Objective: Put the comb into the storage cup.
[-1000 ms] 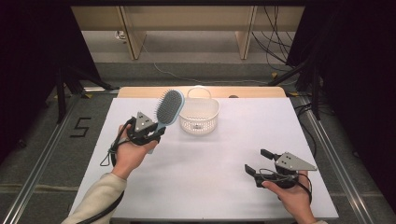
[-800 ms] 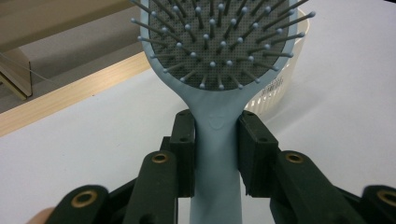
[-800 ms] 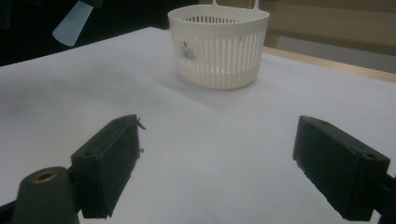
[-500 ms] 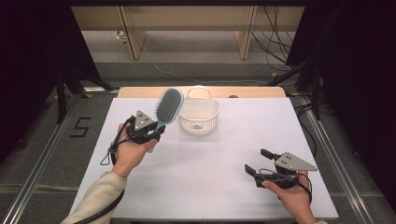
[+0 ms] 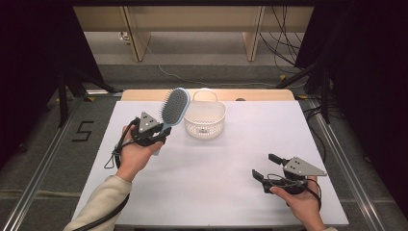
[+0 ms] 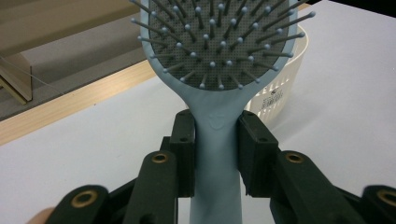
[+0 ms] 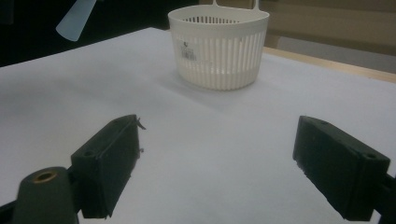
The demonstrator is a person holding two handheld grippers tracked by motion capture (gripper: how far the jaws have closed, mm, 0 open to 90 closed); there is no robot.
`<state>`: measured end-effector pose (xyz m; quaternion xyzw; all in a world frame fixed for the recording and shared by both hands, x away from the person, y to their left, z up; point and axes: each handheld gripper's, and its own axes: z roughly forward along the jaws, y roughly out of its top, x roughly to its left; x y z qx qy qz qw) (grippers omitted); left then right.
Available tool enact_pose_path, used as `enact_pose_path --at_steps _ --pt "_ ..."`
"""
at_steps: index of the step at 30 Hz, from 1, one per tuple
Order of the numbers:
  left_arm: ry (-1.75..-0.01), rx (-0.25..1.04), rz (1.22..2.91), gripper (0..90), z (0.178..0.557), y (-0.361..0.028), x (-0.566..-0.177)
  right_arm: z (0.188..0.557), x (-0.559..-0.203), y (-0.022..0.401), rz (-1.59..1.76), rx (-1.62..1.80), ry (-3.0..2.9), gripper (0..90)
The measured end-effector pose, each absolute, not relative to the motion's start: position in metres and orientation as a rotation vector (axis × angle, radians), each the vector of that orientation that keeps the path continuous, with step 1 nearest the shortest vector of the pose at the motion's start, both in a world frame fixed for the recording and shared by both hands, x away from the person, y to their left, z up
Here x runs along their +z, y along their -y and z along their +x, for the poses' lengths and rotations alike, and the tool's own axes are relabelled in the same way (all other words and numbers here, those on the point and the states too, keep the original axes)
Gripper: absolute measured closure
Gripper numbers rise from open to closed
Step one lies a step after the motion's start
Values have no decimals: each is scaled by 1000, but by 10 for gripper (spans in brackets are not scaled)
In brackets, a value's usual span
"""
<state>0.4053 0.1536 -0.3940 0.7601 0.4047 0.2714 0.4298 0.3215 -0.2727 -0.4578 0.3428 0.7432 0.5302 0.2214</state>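
A light blue hairbrush (image 5: 174, 107) is held up above the white table (image 5: 231, 159), bristles facing the person, its head tilted toward the white slotted basket (image 5: 205, 119). My left gripper (image 5: 162, 133) is shut on the brush handle (image 6: 217, 154), one black pad on each side of it, with the bristle head (image 6: 219, 42) just above the jaws and the basket (image 6: 280, 88) behind it. My right gripper (image 5: 265, 166) rests low near the table's front right, open with nothing between its pads (image 7: 219, 163). From there the basket (image 7: 219, 46) stands ahead.
A wooden strip (image 5: 255, 95) runs along the table's far edge. A black cable (image 5: 113, 159) trails from the left gripper over the table's left edge. Metal rails (image 5: 38, 173) flank the table, and a floor mark "5" (image 5: 82, 131) lies at left.
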Motion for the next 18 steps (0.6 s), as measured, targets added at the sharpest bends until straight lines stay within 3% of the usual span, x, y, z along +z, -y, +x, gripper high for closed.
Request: enact_pose_path --at_steps 18 --pt "-1008 686 1868 696 410 -151 -388 322 -458 273 951 1463 -2048 145"
